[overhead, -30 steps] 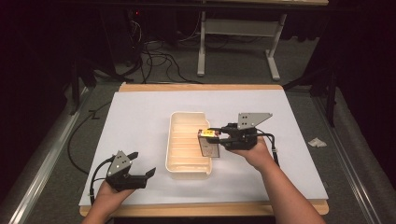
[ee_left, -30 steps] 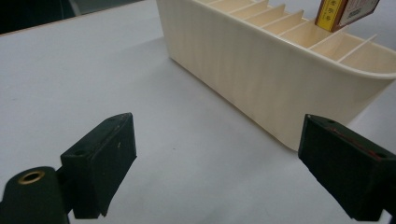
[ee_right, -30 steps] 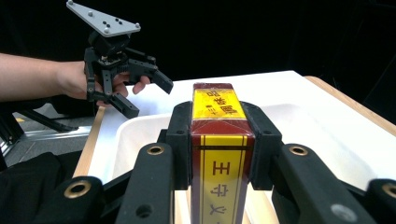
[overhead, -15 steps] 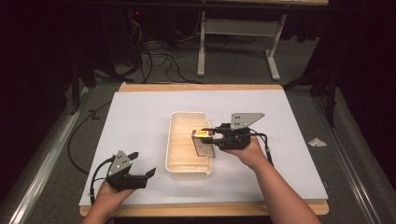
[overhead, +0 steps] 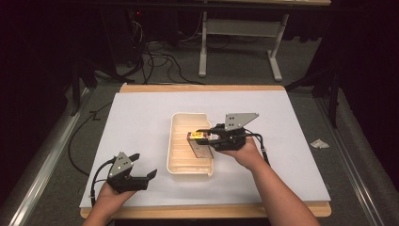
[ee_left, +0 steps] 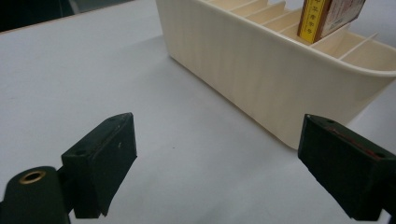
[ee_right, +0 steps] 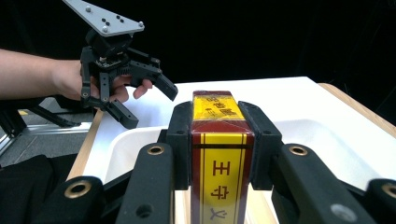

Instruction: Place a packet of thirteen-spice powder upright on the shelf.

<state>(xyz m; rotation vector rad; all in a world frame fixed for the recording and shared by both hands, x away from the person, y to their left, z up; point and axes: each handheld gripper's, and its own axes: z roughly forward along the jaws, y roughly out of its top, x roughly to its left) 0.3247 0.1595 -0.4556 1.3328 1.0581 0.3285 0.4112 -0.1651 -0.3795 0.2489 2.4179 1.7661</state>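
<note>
Fingers (ee_right: pixel 263 140) clamp box (ee_right: pixel 219 154) (yellow-red) above tray (ee_right: pixel 322 135).

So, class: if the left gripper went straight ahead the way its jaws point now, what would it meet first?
Probably the cream tray: the left gripper, jaws open, points across bare white paper at the tray's near wall. Depth is hard to judge.

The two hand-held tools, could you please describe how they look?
Both the left tool and the right tool are black, with blocky jaws, brass-coloured pivot pins, a grey three-cornered plate with small holes on top, and a trailing black cable. The person's forearms are bare, no sleeves.
</note>
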